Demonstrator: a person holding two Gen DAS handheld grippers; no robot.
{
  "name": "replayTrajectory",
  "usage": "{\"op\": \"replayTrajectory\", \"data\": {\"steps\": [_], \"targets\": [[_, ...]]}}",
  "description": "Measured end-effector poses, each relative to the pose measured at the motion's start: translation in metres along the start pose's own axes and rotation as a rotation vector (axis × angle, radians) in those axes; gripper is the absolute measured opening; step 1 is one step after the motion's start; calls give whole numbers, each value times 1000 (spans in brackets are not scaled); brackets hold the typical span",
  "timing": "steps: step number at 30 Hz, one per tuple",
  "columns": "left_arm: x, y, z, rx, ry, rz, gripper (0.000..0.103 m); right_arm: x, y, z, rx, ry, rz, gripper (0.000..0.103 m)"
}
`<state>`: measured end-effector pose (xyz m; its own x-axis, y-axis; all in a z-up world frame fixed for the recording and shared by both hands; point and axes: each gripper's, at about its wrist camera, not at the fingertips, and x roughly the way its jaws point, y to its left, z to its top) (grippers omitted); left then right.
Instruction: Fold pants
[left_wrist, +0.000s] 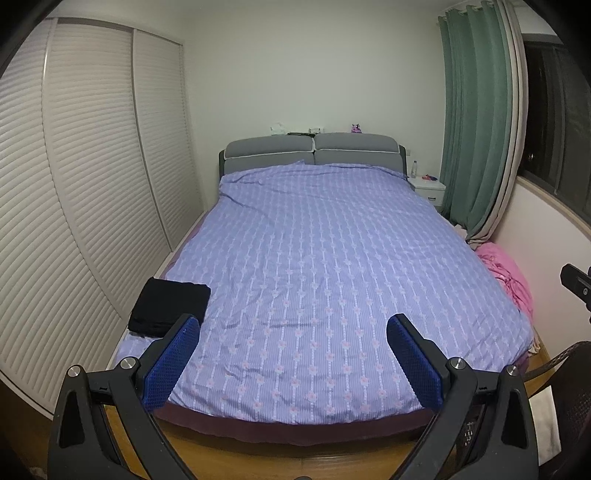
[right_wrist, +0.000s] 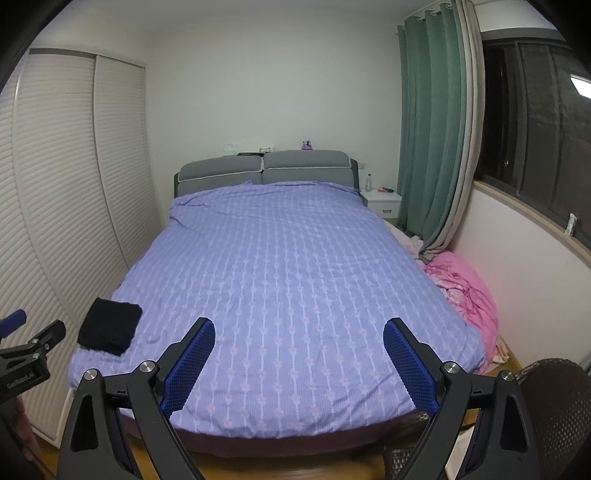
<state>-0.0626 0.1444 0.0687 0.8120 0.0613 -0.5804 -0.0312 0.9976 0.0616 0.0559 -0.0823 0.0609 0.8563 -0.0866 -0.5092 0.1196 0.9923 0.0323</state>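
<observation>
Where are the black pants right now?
The black pants lie folded on the bed's near left corner, next to the louvered wardrobe, beyond the left gripper; the right wrist view also shows them at lower left.

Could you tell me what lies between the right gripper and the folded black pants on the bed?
Only bare purple bedspread lies between the open right gripper and the black pants near the bed's left corner, as the right wrist view shows.

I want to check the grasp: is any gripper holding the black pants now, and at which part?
Nothing is held. The left gripper and the right gripper are both open and empty; the folded black pants lie on the bed.
</observation>
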Motion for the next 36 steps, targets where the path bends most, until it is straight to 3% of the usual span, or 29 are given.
{"op": "replayTrajectory", "data": {"steps": [36], "targets": [[-2,0,3,-1,-12,12,103,3,3,9,-8,-21,42,93]]}}
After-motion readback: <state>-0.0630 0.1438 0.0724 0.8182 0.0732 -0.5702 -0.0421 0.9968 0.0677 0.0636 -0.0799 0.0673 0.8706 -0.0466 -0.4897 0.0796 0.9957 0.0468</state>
